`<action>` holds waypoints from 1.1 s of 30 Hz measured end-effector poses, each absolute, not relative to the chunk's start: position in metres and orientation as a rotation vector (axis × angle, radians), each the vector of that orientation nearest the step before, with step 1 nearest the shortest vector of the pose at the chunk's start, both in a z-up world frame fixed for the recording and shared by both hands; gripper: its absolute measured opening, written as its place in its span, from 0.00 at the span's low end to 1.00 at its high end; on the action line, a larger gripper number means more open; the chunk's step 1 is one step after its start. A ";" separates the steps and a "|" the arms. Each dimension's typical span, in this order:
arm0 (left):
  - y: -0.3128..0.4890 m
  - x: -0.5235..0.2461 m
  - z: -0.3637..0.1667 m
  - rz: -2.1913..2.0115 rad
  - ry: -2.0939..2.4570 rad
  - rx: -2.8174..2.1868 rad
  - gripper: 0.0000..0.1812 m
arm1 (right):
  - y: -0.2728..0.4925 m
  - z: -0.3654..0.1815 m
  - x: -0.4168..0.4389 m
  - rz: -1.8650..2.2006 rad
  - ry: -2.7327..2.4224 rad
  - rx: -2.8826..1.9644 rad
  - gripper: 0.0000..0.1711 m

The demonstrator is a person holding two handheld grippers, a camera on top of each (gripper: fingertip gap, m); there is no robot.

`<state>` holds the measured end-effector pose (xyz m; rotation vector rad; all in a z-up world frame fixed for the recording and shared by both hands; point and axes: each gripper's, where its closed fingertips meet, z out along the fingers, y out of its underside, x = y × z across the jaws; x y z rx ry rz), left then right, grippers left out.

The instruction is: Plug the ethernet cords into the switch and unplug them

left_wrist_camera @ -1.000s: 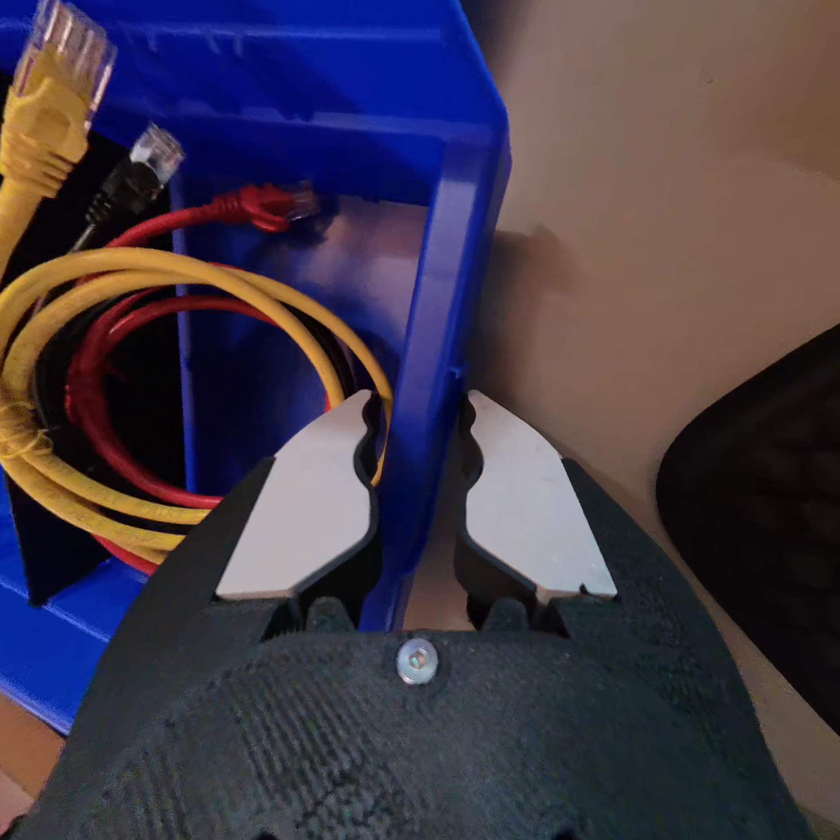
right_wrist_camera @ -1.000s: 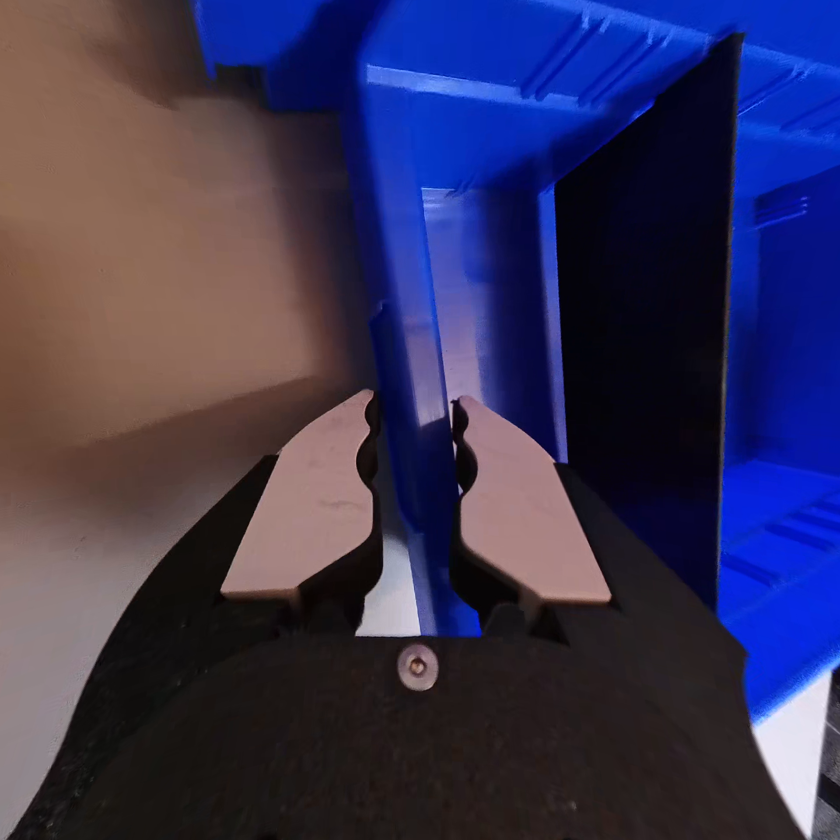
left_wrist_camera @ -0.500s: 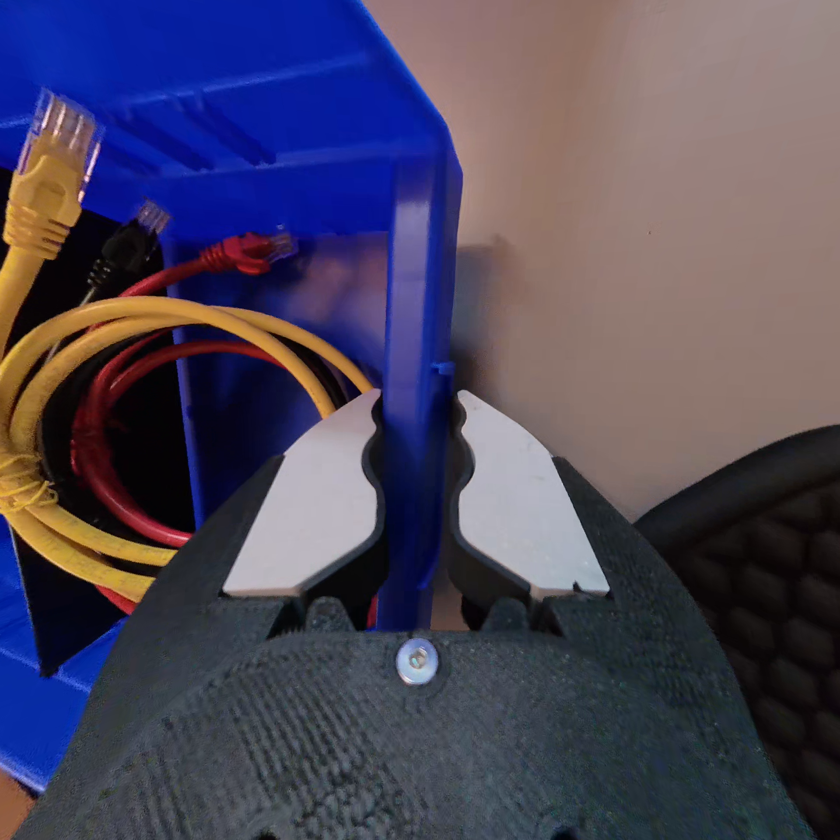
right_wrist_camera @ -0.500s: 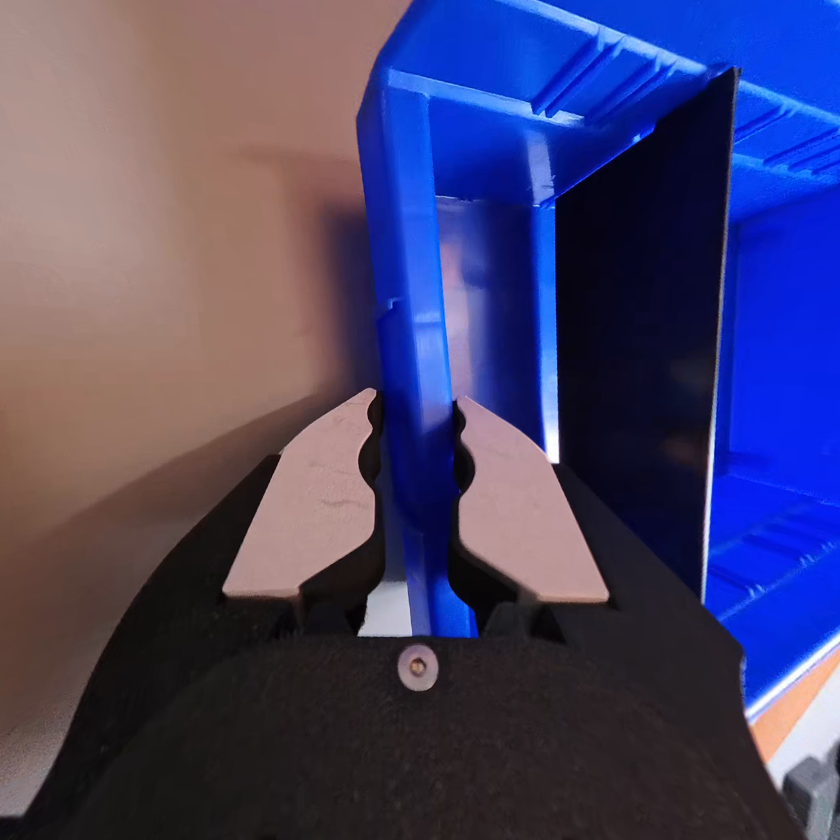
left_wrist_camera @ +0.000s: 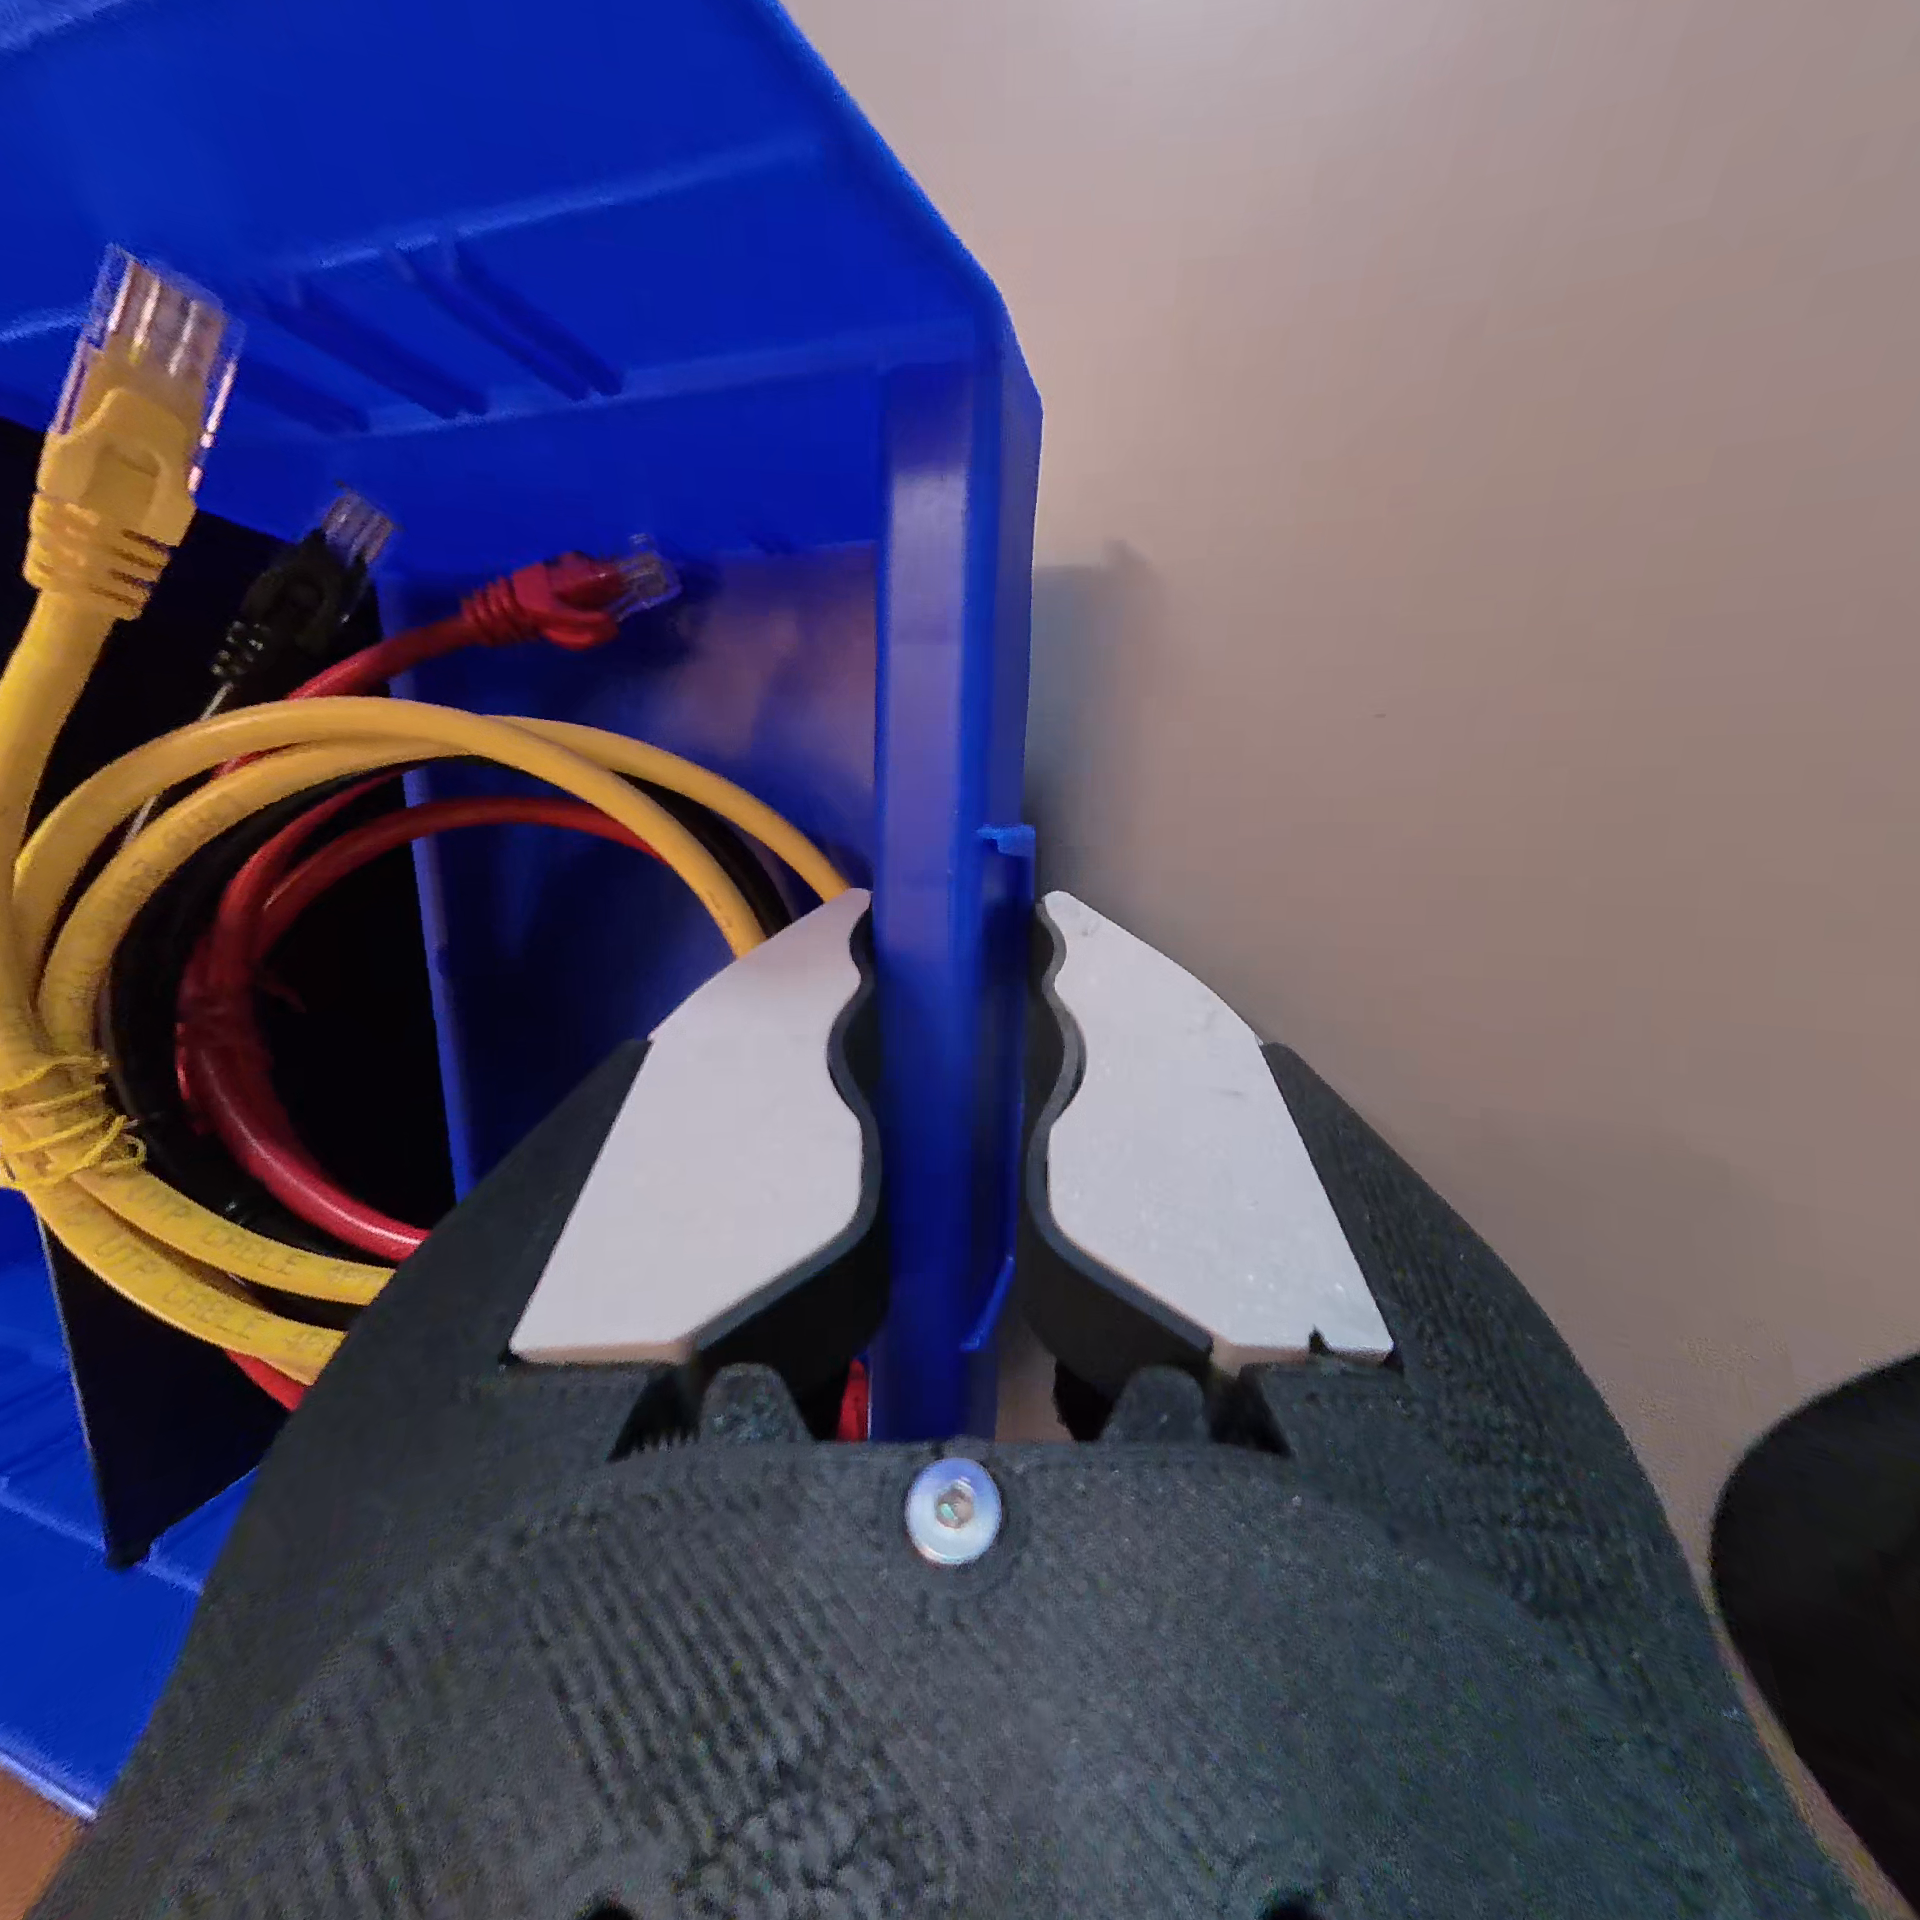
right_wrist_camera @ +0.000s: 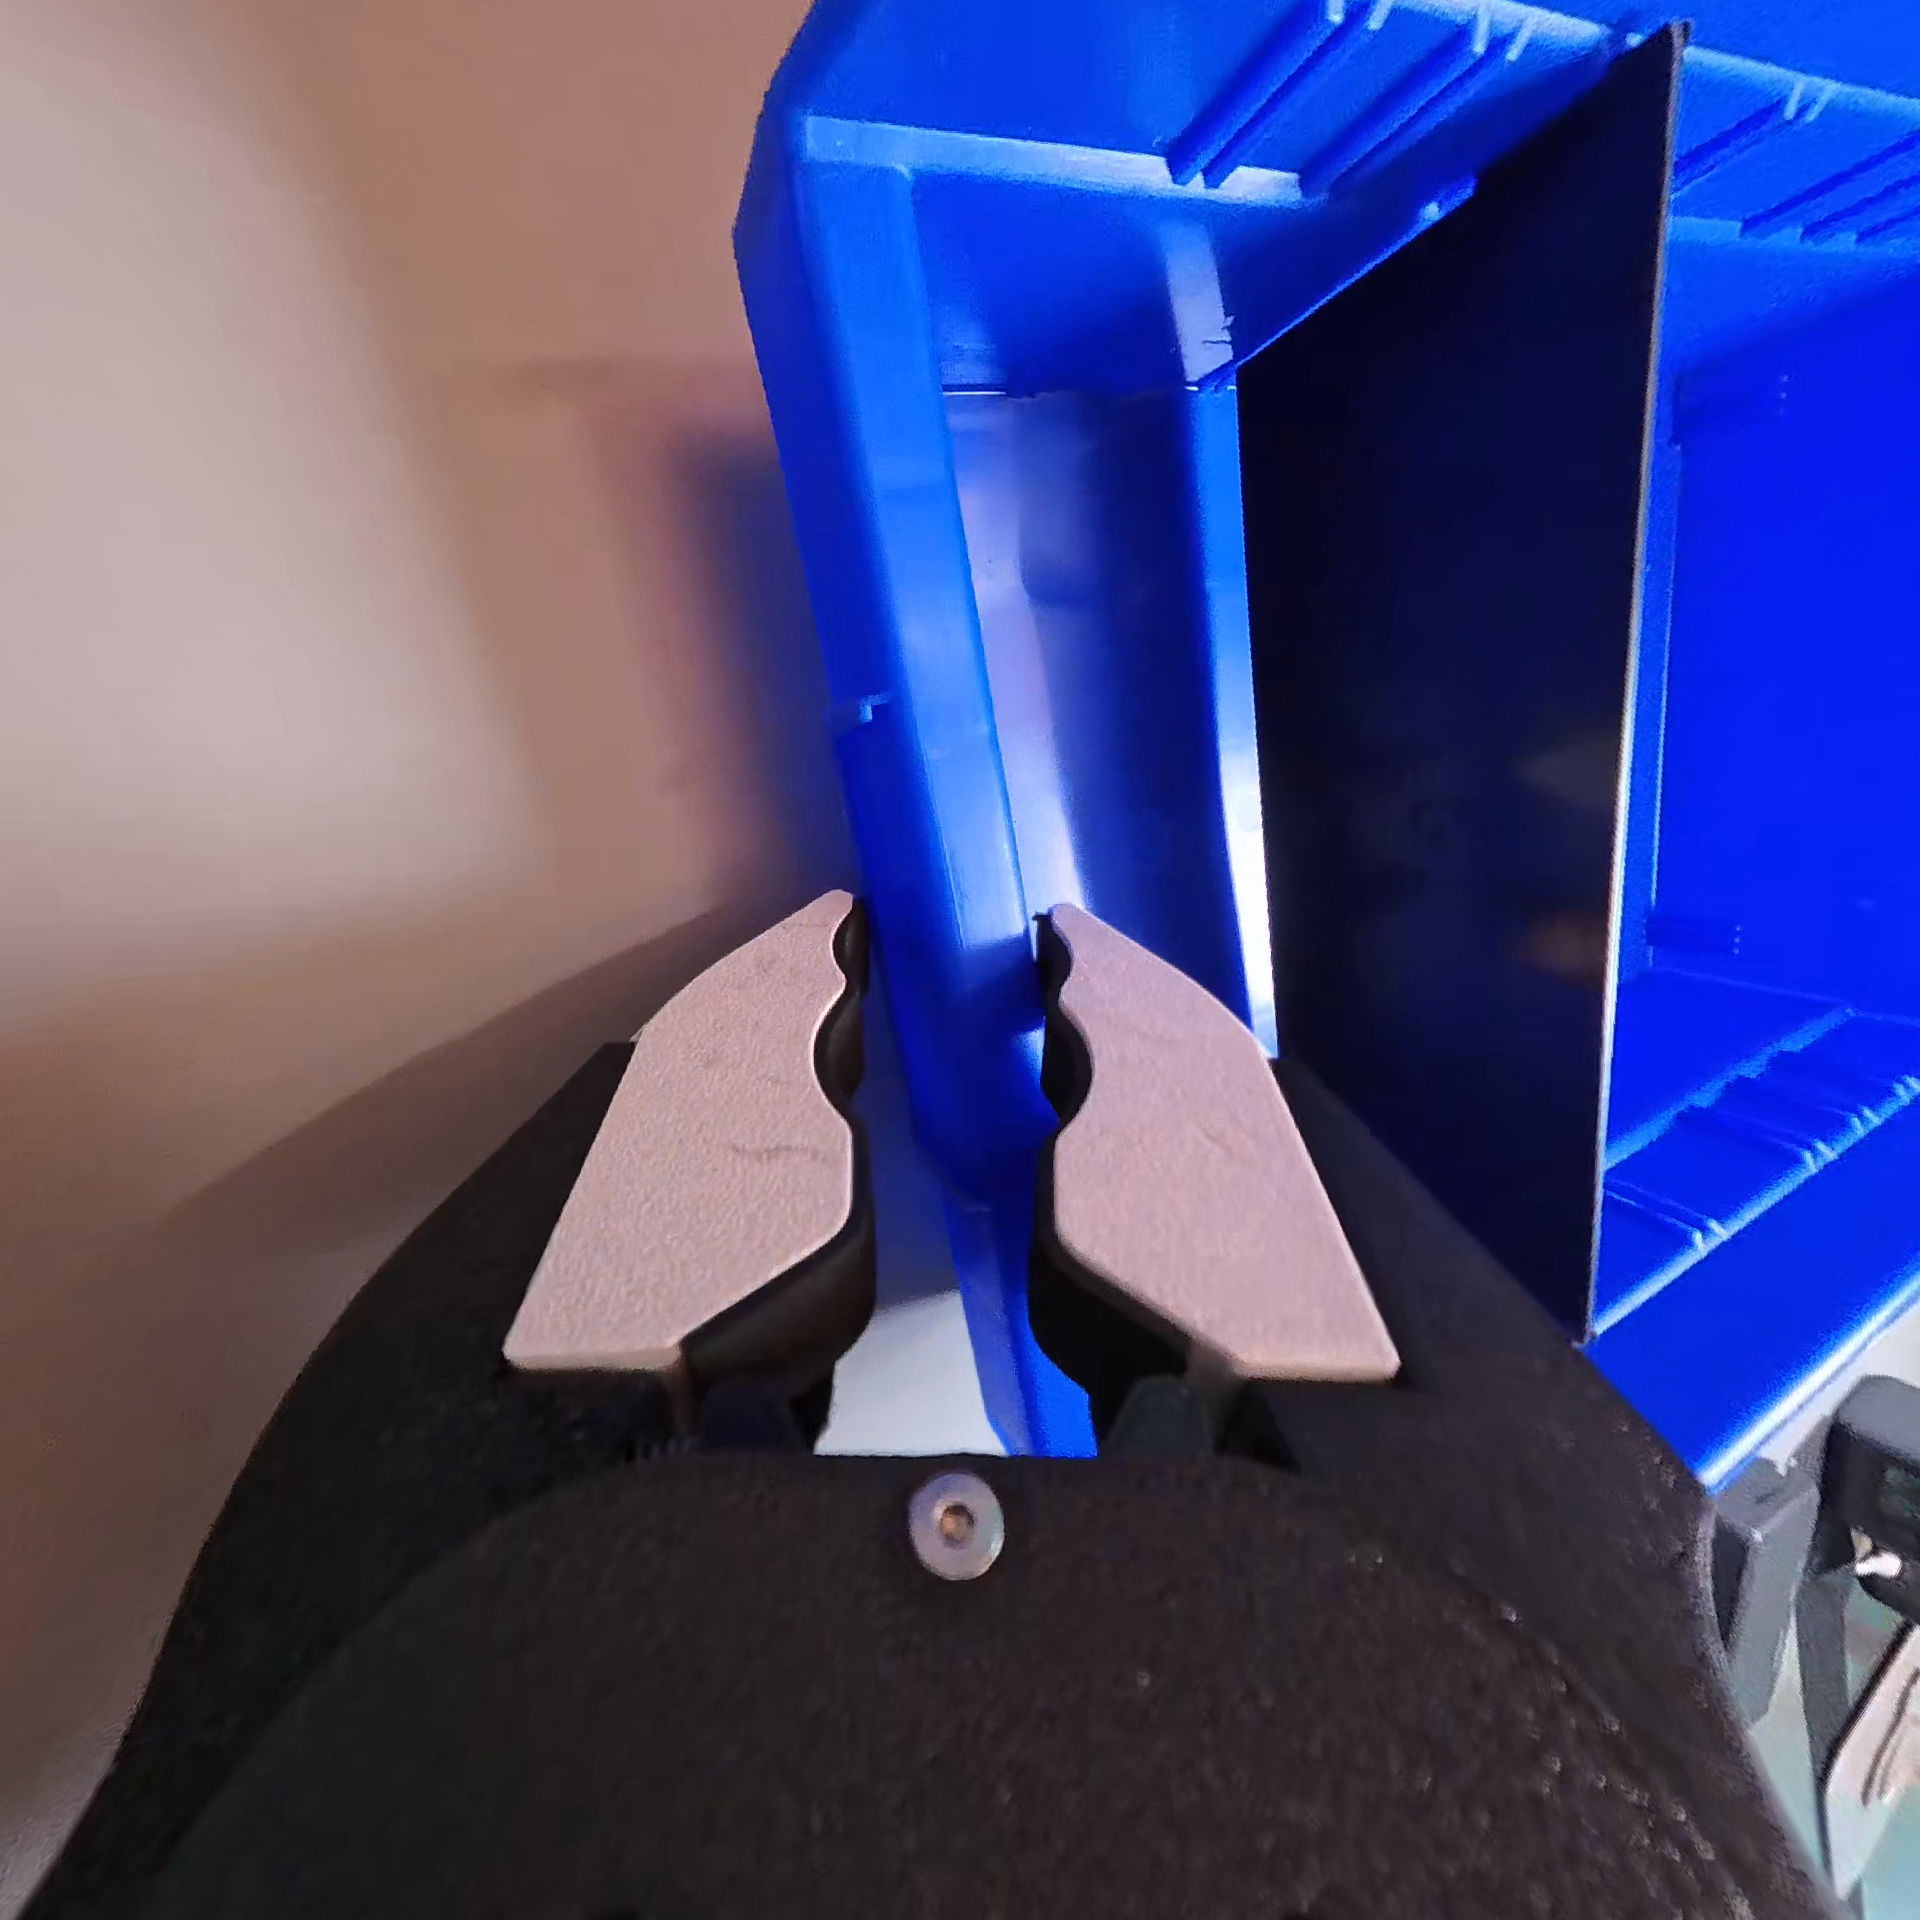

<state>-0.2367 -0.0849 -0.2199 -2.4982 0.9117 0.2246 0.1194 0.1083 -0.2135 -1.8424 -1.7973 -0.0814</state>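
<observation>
A blue plastic bin fills the left wrist view, seen tipped with its open side toward me. My left gripper is shut on the bin's side wall. Inside lie coiled ethernet cords: a yellow cord with its plug up, a red cord with its plug, and a black cord's plug. My right gripper is shut on the opposite wall of the blue bin. No switch shows.
A black divider panel stands inside the bin in the right wrist view; another dark divider sits behind the cords. A beige wall is behind. A black mesh chair part is at lower right. A dark device shows below the bin.
Both grippers hold the bin walls and the bin has swung against the background; the wall now shows more in both views. The left jaws closed tight on the wall.
</observation>
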 end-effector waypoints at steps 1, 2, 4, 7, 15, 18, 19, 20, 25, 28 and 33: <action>-0.082 -0.240 -0.220 0.225 0.907 -2.499 0.14 | 0.112 -0.213 0.121 -0.088 -1.777 -1.854 0.18; -0.079 -0.244 -0.220 0.226 0.903 -2.499 0.14 | 0.115 -0.213 0.122 -0.092 -1.759 -1.861 0.19; -0.076 -0.250 -0.219 0.220 0.882 -2.501 0.15 | 0.117 -0.211 0.124 -0.099 -1.712 -1.871 0.21; -0.077 -0.247 -0.197 0.089 0.781 -2.460 0.18 | 0.105 -0.189 0.115 0.019 -1.609 -1.815 0.28; -0.048 -0.307 -0.075 -0.144 0.192 -2.195 0.23 | 0.045 -0.120 0.073 0.617 -1.228 -1.573 0.33; -0.025 -0.344 -0.075 -0.150 0.002 -2.273 0.28 | 0.027 -0.123 0.062 0.699 -1.207 -1.526 0.35; -0.017 -0.354 -0.081 -0.152 -0.046 -2.316 0.29 | 0.021 -0.125 0.058 0.721 -1.214 -1.512 0.35; -0.008 -0.363 -0.090 -0.155 -0.088 -2.360 0.30 | 0.017 -0.127 0.055 0.738 -1.217 -1.501 0.36; 0.026 -0.396 -0.144 -0.120 -0.249 -2.599 0.34 | 0.003 -0.129 0.046 0.793 -1.231 -1.472 0.37; 0.040 -0.408 -0.174 -0.108 -0.311 -2.722 0.37 | 0.001 -0.127 0.047 0.812 -1.221 -1.457 0.38; 0.052 -0.424 -0.206 -0.125 -0.436 -2.854 0.43 | -0.003 -0.127 0.051 0.880 -1.189 -1.448 0.36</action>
